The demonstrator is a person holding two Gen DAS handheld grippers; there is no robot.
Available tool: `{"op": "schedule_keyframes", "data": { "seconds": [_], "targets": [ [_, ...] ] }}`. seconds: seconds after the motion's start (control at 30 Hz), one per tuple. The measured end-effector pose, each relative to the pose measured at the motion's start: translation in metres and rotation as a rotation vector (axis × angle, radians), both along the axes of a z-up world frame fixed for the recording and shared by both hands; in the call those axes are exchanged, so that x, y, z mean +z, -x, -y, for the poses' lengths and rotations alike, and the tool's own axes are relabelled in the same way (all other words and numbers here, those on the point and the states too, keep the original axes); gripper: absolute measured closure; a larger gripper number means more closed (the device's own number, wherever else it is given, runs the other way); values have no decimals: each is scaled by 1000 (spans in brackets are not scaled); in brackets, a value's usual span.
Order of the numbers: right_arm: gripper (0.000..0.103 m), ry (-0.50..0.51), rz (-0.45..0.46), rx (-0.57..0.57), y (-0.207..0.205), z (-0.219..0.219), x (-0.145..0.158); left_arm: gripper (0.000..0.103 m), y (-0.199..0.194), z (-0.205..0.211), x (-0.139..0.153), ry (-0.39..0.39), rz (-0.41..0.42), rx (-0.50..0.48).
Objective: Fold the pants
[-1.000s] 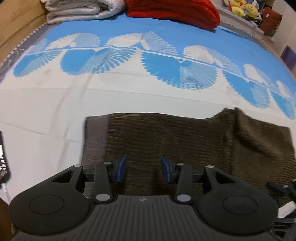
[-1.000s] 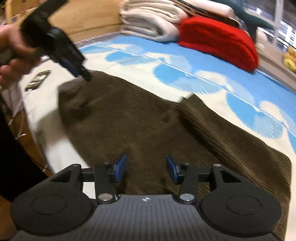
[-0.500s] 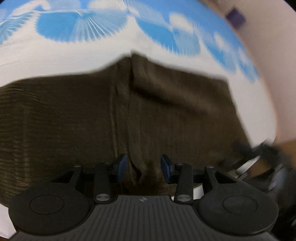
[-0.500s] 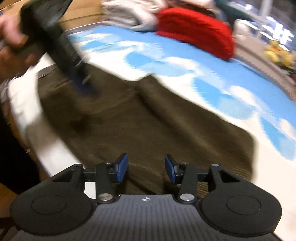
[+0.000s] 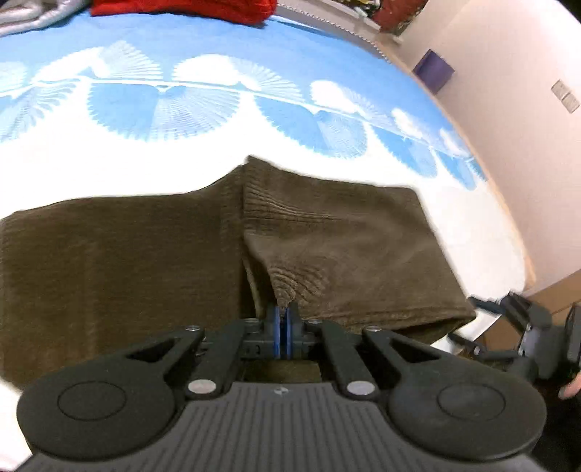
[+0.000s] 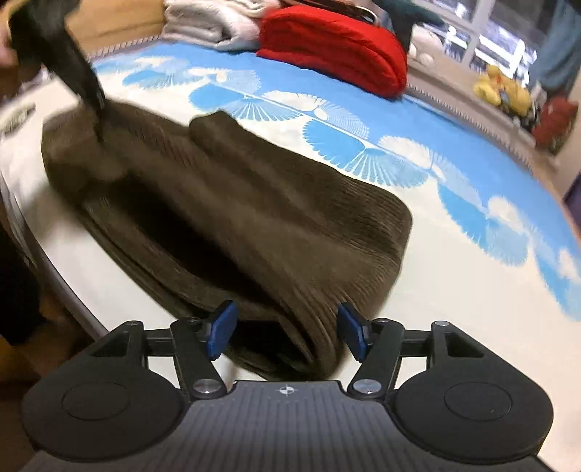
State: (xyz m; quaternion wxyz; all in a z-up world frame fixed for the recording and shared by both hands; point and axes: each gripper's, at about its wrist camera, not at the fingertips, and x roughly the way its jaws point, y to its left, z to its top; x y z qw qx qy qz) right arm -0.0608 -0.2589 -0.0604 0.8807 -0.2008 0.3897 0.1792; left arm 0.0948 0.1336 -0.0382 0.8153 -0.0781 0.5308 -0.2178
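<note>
Brown corduroy pants lie folded across the near edge of the bed, with one layer lapped over at the right. My left gripper is shut on a pinch of their near edge, and the cloth puckers up into the pads. In the right wrist view this left gripper is a blurred dark shape at the pants' far end. My right gripper is open and its jaws are opening, with the pants' near corner lying between the blue pads untouched. That right gripper also shows at the pants' right end.
The bed sheet is blue and white with fan patterns. A red cushion and folded grey blankets lie at the far side. Plush toys sit on a ledge. The bed's near edge drops off at left.
My left gripper swung right along the pants' near edge and shut on the cloth. My right gripper travelled to the pants' right corner and its jaws spread wider.
</note>
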Motion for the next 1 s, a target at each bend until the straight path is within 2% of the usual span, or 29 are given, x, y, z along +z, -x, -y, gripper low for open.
{"op": "schedule_keyframes", "data": {
  "seconds": [0.13,0.23,0.27,0.33,0.4,0.43,0.47,0.57,0.6,0.67,0.73,0.77,0.83,0.97,1.0],
  "targets": [
    [40,143,43,20,-2,-6,-20,99,4,7,-28,-140,-85,-75],
    [42,133,55,10,-4,-8,-21,94,3,26,-36,-171,-110,-137],
    [43,129,69,11,-3,-9,-19,91,1,30,-34,-169,-102,-140],
    [46,139,98,11,-1,-11,-18,66,-7,31,-31,-135,-97,-119],
    [66,138,107,11,1,-10,-18,66,-13,26,-28,-122,-86,-91],
    [72,136,110,10,2,-9,-17,66,-15,28,-28,-124,-85,-82],
    [83,150,124,8,5,-7,-16,66,-17,29,-29,-128,-89,-77],
    [85,201,144,22,13,12,-12,66,-19,40,-30,-146,-77,-101],
    [86,250,123,35,15,18,-18,66,-19,44,-29,-143,-67,-114],
    [86,326,19,50,13,27,-42,66,-20,48,-27,-137,-54,-132],
    [86,393,-6,42,17,27,-56,66,-19,52,-28,-147,-37,-148],
    [85,372,-9,27,17,30,-53,66,-17,54,-28,-150,-28,-158],
    [84,255,-32,-18,15,40,-36,66,-18,57,-27,-143,-19,-182],
    [66,10,-146,-43,15,67,-7,66,-14,61,-27,-147,-14,-201],
    [66,-63,-151,-47,15,73,2,66,-14,62,-27,-152,-15,-202]
  ]
}}
